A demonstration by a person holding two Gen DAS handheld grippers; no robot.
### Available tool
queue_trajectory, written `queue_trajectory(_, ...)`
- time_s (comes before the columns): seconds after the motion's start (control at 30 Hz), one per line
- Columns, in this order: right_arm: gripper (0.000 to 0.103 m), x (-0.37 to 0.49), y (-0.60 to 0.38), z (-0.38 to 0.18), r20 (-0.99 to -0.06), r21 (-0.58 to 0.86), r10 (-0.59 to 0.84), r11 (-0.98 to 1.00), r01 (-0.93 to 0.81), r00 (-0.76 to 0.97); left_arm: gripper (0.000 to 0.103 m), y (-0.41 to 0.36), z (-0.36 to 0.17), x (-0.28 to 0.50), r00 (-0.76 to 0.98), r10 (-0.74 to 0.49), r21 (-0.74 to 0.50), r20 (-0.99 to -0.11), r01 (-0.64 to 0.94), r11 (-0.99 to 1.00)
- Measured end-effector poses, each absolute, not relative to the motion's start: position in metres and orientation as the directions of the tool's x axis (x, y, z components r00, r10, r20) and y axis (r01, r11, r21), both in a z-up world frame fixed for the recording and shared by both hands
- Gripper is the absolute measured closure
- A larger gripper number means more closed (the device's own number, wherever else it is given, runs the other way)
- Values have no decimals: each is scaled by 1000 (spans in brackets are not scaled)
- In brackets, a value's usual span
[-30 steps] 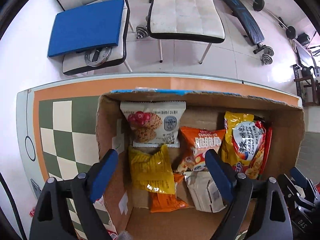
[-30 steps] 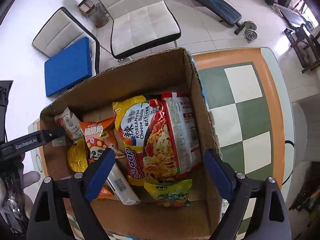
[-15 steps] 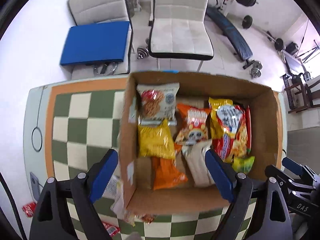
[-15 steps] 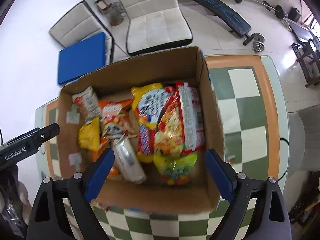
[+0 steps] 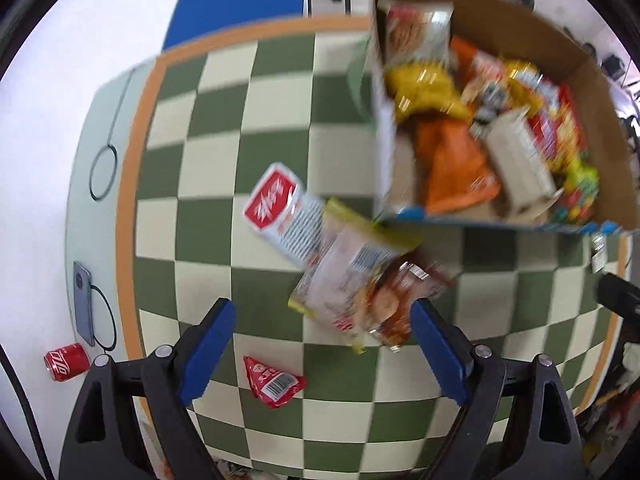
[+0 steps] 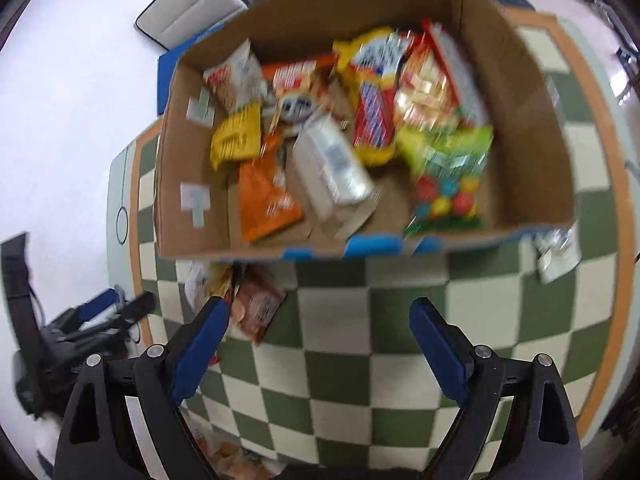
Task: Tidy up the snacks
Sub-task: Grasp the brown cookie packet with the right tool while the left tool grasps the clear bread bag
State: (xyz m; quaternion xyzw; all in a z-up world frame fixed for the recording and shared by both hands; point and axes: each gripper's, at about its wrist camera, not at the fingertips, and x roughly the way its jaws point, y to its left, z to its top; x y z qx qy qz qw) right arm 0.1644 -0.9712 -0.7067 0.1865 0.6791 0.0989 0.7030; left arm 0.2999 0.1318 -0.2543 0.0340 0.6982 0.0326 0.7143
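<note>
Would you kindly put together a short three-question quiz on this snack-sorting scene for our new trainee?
1. True or false: the left gripper is holding a snack packet.
2. Which item lies on the checkered table outside the cardboard box? A) the orange bag B) the small red triangular packet C) the green candy bag
3. Fill in: the red soda can lies on its ____ on the floor.

Key: 1. False, both it and the right gripper are open and empty. 2. B. 3. side.
</note>
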Motion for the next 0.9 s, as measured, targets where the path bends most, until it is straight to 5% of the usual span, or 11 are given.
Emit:
queue_trajectory(0.47,9,131,-923,-743,-911,410,412,897,166,28,15,146,-356,325,-134,-9,-23,-991,105,994)
queue_trajectory(0.57,9,129,-915,-756,-902,424,432,881,208,10,36,157,-355,316,-127,-74,-80,-989,45,996)
queue_trajectory(0.9,9,135,-863,-801,-902,406,431,859,311,-14,38,224,-347,244,-103,0,24,-995,-228,973)
